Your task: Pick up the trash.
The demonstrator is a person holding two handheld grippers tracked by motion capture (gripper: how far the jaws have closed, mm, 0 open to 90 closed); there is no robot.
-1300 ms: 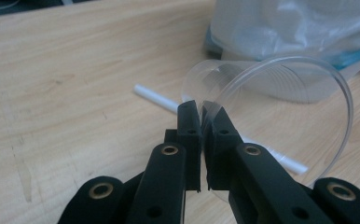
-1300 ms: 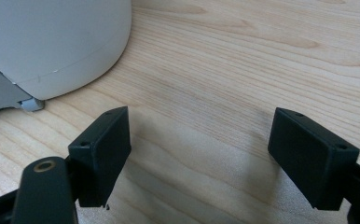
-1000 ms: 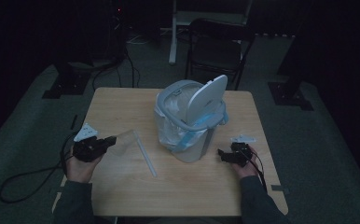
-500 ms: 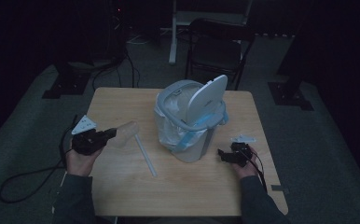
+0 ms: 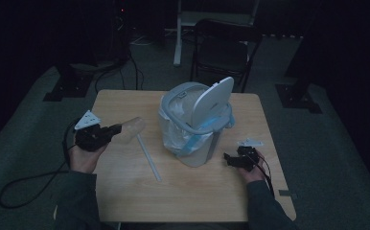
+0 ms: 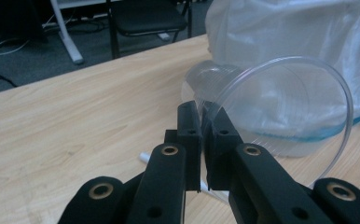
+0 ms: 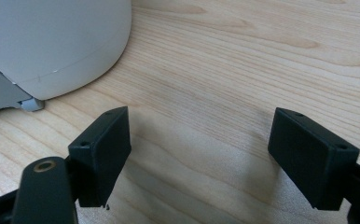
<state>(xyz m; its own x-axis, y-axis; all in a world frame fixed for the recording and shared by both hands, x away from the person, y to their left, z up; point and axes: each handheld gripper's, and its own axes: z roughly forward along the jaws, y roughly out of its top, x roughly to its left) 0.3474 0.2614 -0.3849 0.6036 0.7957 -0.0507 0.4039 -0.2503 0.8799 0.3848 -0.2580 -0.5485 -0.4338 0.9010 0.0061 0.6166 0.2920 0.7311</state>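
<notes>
At table's left edge, left gripper (image 5: 115, 129) pinches clear plastic cup (image 6: 280, 109) by its rim, clear of the wood. Carry it level over the open bin (image 5: 195, 124); right gripper (image 7: 199, 156) waits wide open, empty

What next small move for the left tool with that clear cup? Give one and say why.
Probably carry the clear plastic cup across toward the bin's open top. The left tool is shut on the cup's rim, the cup is off the table, and the bin's lid stands raised over the bag liner.
</notes>
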